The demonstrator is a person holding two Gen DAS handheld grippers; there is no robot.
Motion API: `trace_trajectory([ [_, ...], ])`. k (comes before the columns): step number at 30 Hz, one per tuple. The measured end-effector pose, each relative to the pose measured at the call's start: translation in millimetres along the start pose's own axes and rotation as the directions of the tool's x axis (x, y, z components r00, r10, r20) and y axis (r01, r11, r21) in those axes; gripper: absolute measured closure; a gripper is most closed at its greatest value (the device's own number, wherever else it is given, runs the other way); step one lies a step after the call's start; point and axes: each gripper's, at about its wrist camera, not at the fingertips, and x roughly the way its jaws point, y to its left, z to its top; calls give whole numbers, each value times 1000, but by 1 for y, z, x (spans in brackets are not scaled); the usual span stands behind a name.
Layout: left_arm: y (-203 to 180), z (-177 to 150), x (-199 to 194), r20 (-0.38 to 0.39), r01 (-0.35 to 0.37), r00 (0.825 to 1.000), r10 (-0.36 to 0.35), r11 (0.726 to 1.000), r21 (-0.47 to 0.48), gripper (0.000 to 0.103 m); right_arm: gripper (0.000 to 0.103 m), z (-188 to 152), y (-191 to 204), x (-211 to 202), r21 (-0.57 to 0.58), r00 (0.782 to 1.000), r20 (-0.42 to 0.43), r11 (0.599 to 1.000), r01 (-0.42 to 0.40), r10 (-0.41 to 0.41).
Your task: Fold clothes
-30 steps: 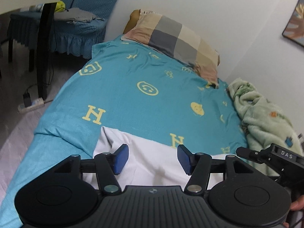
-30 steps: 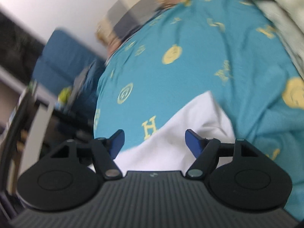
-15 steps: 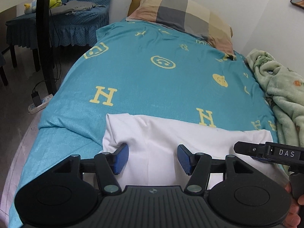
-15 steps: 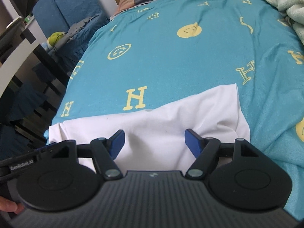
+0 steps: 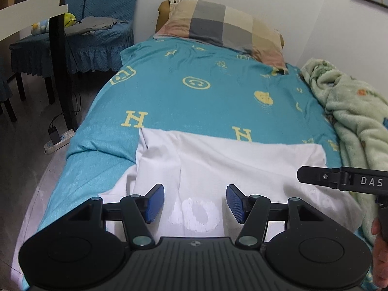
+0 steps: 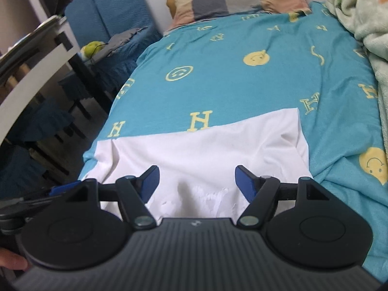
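A white T-shirt (image 5: 230, 165) lies spread across the near end of the bed, its printed white lettering facing up; the same shirt (image 6: 206, 155) fills the lower middle of the right wrist view. My left gripper (image 5: 195, 203) hovers over the shirt's print, open, nothing between its blue pads. My right gripper (image 6: 196, 183) is also open above the shirt's near part. The right gripper's black body (image 5: 344, 180) juts in at the right edge of the left wrist view. The left gripper's fingers (image 6: 63, 189) show at the lower left of the right wrist view.
The bed has a teal sheet (image 5: 206, 97) with yellow letters and smileys. A checked pillow (image 5: 218, 26) lies at the head, a pale green fleece blanket (image 5: 356, 111) along the right side. Blue chairs (image 5: 97, 36), a table leg (image 5: 60, 55) and a power strip (image 5: 58, 139) stand left.
Both grippers pulled back and rose, so more of the shirt shows, including its lettering. The right wrist view swung from tilted and blurred to level. Both stayed open.
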Motion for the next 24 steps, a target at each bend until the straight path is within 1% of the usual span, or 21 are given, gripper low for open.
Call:
trace_trajectory([
  [2,-3,-3,9,-16,-27,1000,27,999,20,43,32,-4,0,9,-14,1000,-27,1000,7,-7],
  [5,2,-9,24,-40,-38,998,38,999,3,43,32,-11,1,22,-35,998,-68,999,17,-19],
  [7,4,-10,25,-43,-41,998,41,999,-11,43,32,-15,1,29,-47,996,-90,999,21,-26],
  [9,4,-10,20,-39,-43,998,42,999,-18,43,32,-14,2,26,-43,996,-86,999,20,-24],
  [12,7,-13,6,-43,-26,999,23,997,-67,43,32,-12,-1,12,4,998,-70,1000,-4,4],
  [13,9,-15,-2,-45,-1,999,-5,993,-121,42,32,-10,-3,7,23,998,-63,1000,-14,15],
  [14,11,-16,-10,-45,24,998,-33,984,-175,39,32,-10,-5,1,42,998,-55,999,-21,23],
  [16,15,-24,-28,-32,85,995,-98,958,-272,21,32,-9,-8,-14,69,999,-36,997,-19,21],
  [18,18,-34,-47,-3,158,985,-170,921,-357,21,32,-8,-10,-29,94,1000,-13,995,-19,21],
  [20,21,-46,-60,15,222,971,-238,875,-431,21,32,-7,-12,-41,120,1000,11,993,-23,22],
  [22,25,-60,-62,5,250,958,-285,830,-498,21,32,-8,-15,-51,147,999,31,989,-32,28],
  [24,27,-68,-52,-31,228,957,-287,816,-531,21,32,-10,-17,-56,174,999,39,984,-43,37],
])
